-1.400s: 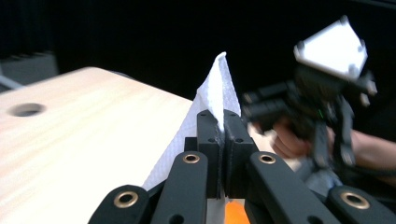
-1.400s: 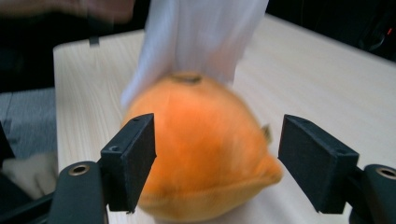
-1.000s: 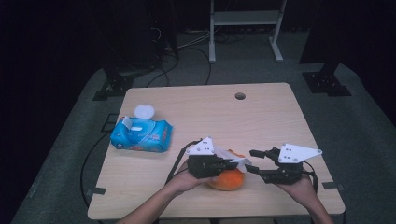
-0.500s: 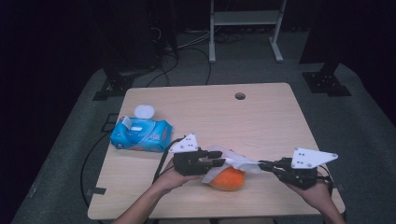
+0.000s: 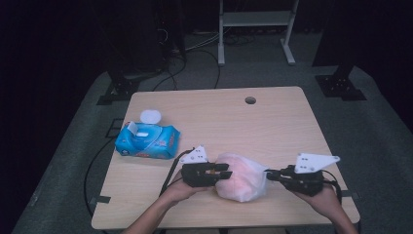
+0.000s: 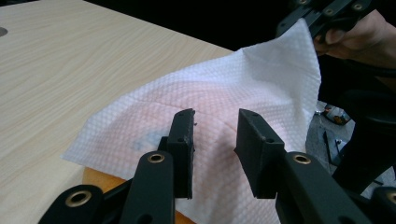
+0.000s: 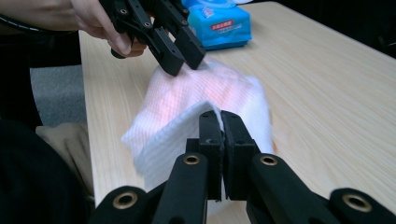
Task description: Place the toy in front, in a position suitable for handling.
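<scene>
A white wipe (image 5: 241, 178) lies draped over an orange object (image 6: 100, 179) near the table's front edge; the orange shows pink through it. My right gripper (image 5: 269, 174) is shut on the wipe's right corner, and the sheet (image 7: 187, 98) runs out from its closed jaws (image 7: 220, 121). My left gripper (image 5: 226, 171) sits at the wipe's left side. Its jaws have just been opening and now stand apart (image 6: 215, 121) just above the cloth, with nothing pinched between them.
A blue pack of wet wipes (image 5: 147, 140) lies at the table's left, with a round white lid (image 5: 150, 116) behind it. A cable hole (image 5: 250, 100) sits near the far edge of the wooden table (image 5: 219, 122). A metal stand (image 5: 253, 19) is on the floor beyond.
The right gripper has closed on the wipe and pulled it rightward, spreading it over the orange object. The left gripper has let go, opened and shifted a little left.
</scene>
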Available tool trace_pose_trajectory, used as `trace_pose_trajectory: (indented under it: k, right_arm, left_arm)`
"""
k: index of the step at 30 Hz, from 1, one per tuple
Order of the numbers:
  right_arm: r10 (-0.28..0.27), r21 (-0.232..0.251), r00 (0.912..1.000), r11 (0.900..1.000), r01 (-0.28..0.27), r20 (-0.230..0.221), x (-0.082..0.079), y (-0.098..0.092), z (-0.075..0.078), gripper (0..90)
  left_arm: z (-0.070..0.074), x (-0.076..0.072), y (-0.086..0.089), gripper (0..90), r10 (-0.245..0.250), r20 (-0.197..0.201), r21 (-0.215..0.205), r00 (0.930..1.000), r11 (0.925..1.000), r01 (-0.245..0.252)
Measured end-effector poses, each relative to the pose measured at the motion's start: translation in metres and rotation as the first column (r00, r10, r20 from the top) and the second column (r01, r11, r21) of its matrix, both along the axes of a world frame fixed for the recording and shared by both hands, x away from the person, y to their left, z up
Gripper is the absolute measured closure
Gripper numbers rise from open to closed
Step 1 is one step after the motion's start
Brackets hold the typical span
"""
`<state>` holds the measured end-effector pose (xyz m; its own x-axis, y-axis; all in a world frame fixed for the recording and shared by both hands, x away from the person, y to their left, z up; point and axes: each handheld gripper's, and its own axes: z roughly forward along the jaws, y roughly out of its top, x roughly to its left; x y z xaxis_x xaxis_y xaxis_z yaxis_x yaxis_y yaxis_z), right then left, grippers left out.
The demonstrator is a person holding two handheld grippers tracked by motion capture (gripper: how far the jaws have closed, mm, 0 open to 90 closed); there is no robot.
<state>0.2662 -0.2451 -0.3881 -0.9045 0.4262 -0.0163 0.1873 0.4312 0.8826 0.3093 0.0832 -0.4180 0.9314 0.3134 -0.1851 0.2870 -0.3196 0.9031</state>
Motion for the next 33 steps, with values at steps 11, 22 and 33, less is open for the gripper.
trace_pose_trajectory:
  k: [11, 22, 33]
  right_arm:
    - [0.045, -0.091, 0.9984, 0.995, -0.048, -0.035, 0.026, 0.07, -0.019, 56.8]
    - [0.041, -0.133, 0.9975, 0.99, -0.049, -0.057, 0.021, 0.068, -0.027, 78.6]
    - [-0.001, -0.115, 0.9976, 0.993, -0.007, -0.069, 0.011, 0.031, -0.021, 86.5]
  left_arm:
    - [-0.01, -0.004, 0.003, 66.4, 0.002, -0.016, -0.004, 0.9999, 1.0, -0.002]
    - [-0.001, -0.007, 0.001, 60.0, -0.006, 0.023, -0.006, 0.9997, 1.0, 0.006]
    - [-0.003, 0.002, 0.012, 52.7, 0.034, 0.005, -0.022, 0.9994, 0.9992, -0.034]
